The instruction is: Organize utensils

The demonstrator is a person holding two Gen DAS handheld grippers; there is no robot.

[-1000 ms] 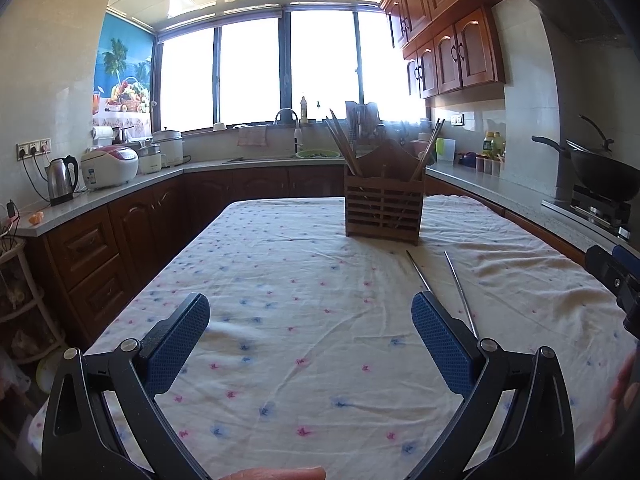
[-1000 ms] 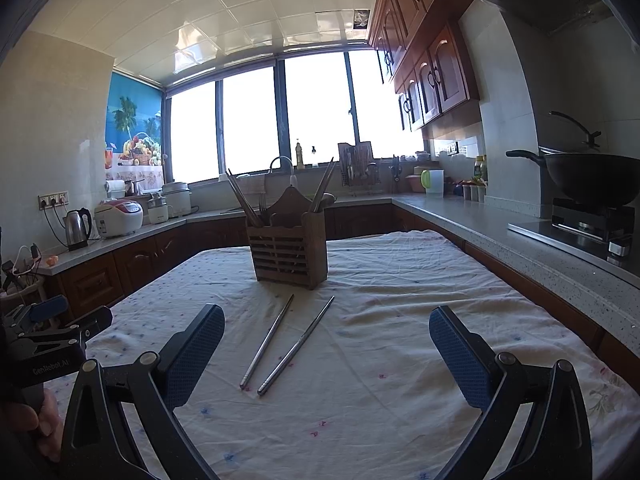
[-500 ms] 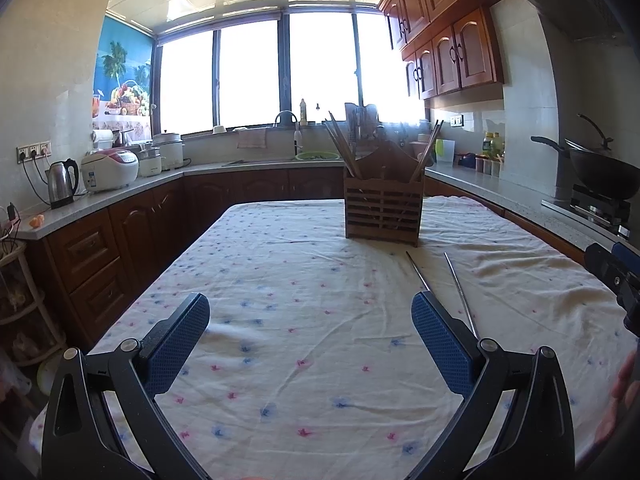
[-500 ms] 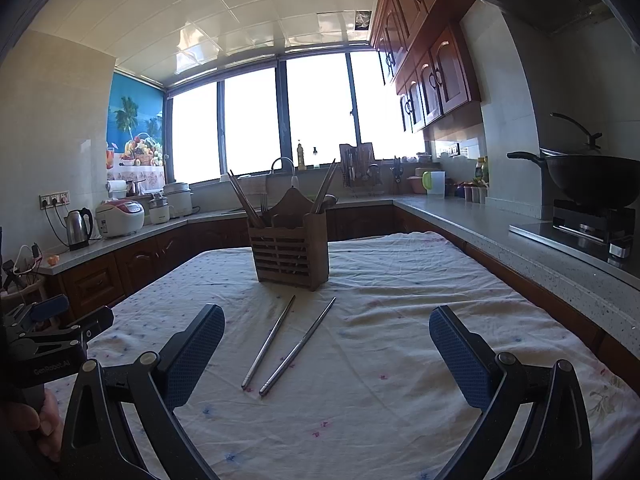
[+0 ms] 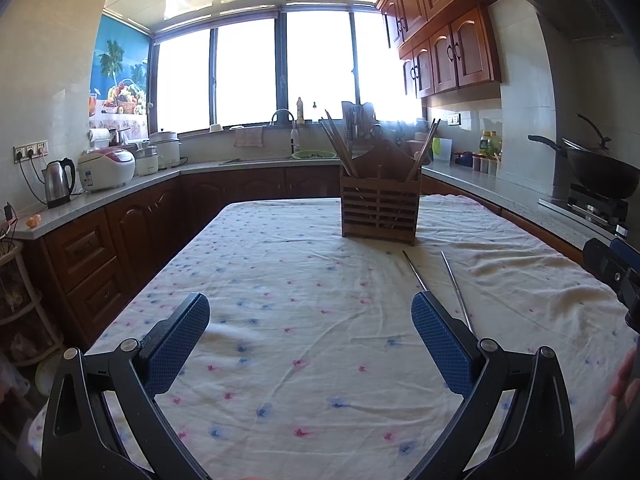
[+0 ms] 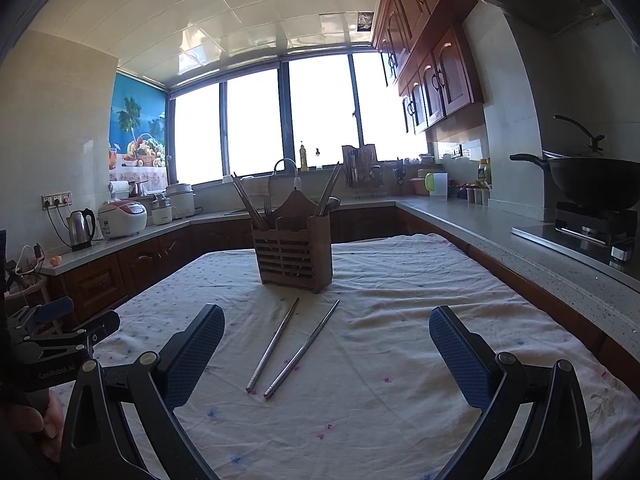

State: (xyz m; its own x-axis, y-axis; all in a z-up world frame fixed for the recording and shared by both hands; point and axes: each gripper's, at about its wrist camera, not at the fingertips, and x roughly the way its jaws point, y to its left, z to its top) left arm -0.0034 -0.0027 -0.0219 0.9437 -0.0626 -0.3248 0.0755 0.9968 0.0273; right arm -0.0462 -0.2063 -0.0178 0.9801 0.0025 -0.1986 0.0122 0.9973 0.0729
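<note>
Both the left gripper (image 5: 310,344) and the right gripper (image 6: 326,354) are held spread wide over the cloth-covered table (image 6: 420,360), nothing pinched. Ahead of the right gripper, two metal chopsticks (image 6: 290,346) lie side by side. Beyond them stands the wooden utensil holder (image 6: 294,250), sticks leaning inside.

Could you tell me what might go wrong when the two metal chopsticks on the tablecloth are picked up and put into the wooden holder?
The metal chopsticks are thin and lie flat on a wrinkled tablecloth, so the open right gripper may pinch cloth or let one slip. They lie close together, so grabbing one may nudge the other. The wooden holder already has chopsticks leaning out, which could block insertion.
</note>
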